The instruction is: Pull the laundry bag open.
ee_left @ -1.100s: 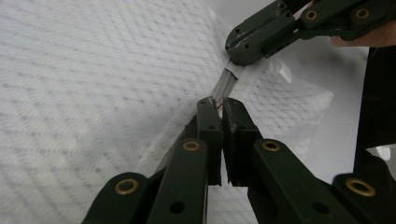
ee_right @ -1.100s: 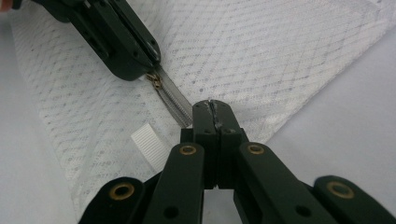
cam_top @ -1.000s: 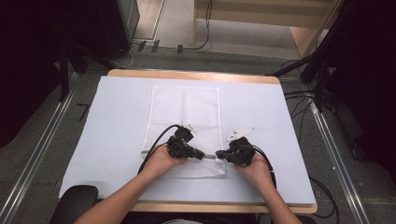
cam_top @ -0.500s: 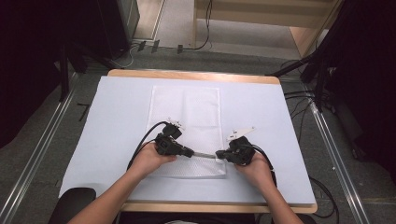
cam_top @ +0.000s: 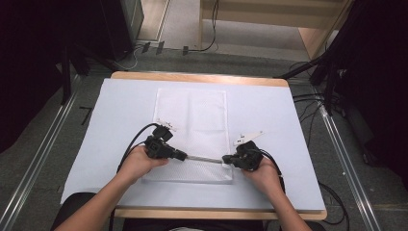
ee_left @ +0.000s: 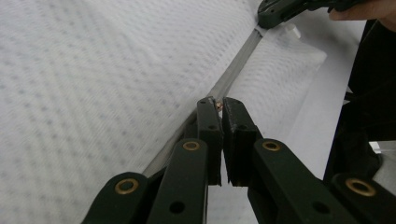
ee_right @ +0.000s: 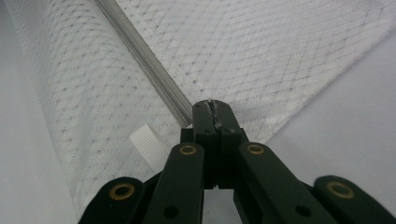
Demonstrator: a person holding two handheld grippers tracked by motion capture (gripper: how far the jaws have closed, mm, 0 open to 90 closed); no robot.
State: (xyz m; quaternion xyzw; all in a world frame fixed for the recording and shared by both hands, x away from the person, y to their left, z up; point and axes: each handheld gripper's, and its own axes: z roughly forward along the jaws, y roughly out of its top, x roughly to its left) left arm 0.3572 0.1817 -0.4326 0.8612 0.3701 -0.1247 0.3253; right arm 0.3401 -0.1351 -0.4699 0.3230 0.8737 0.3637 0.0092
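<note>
A white mesh bag (cam_top: pixel 192 115) lies flat on the table, with a grey zipper (cam_top: pixel 204 158) running across its near end. My left gripper (cam_top: pixel 182 155) is shut on the zipper pull (ee_left: pixel 217 105), a small metal piece pinched at its tips (ee_left: pixel 218 103). My right gripper (cam_top: pixel 226 160) is shut on the bag's edge at the zipper's right end (ee_right: pixel 211 103). The zipper (ee_right: pixel 149 65) stretches straight between the two grippers. In the left gripper view the right gripper (ee_left: pixel 261 18) sits at the zipper's far end (ee_left: pixel 236 70). A white ribbed tab (ee_right: pixel 148 145) lies beside the right jaws.
A pale sheet (cam_top: pixel 274 115) covers the table, whose wooden edge (cam_top: pixel 197 78) shows at the back. Cables (cam_top: pixel 308 103) hang off the right side. Metal floor rails (cam_top: pixel 38 159) run along both sides, and dark equipment stands at the left and right.
My left gripper has slid left along the zipper, away from the right gripper, so a longer stretch of zipper shows between them. The right hand has stayed put.
</note>
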